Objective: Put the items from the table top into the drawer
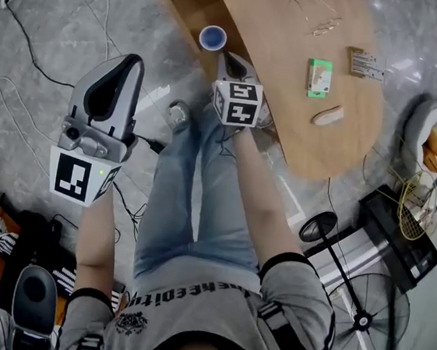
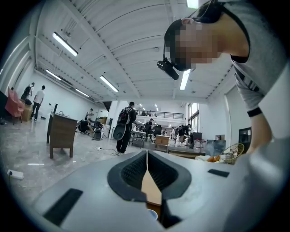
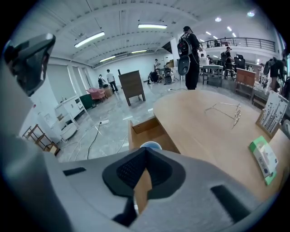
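The wooden table carries wire glasses, a printed packet, a green box and a beige oblong piece. Its drawer stands open at the left end, with a blue cup inside. My right gripper hangs just right of the cup, above the table's near-left edge, shut and empty. In the right gripper view the shut jaws point at the cup and drawer; the green box lies far right. My left gripper is out over the floor, shut and empty.
A floor fan, a black case and a wire basket crowd the floor right of the table. Cables run over the grey floor at left. Bags lie at bottom left. People stand far off.
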The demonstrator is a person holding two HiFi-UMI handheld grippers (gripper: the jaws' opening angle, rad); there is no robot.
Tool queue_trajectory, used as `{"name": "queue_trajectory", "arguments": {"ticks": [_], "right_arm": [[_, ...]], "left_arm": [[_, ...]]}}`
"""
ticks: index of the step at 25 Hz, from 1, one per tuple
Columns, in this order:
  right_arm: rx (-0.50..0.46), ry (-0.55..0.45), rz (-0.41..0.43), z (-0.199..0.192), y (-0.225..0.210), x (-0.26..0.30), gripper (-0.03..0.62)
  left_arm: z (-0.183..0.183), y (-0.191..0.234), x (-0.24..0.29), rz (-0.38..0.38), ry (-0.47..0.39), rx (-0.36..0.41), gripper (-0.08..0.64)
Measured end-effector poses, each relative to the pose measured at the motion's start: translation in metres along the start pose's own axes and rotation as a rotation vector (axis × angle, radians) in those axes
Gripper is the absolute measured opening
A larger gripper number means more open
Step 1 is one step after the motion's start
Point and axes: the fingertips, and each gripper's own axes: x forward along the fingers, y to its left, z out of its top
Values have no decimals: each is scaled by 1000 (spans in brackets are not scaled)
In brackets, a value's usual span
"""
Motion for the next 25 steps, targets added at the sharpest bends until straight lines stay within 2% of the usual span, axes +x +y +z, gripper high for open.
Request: {"name": "queue_trajectory", "arguments": {"ticks": [6,11,25], "right_arm": [[-18,-70,6,17,4,-49,3],[-11,-123,13,29,8,-91,3],[-66,-286,-4,75,28,-244,4]], "left_arm": [[11,-24,-1,-12,0,2,12],[23,-44,-4,-22,18,35,12],[101,-103,-49,55,-13,66,12]]}}
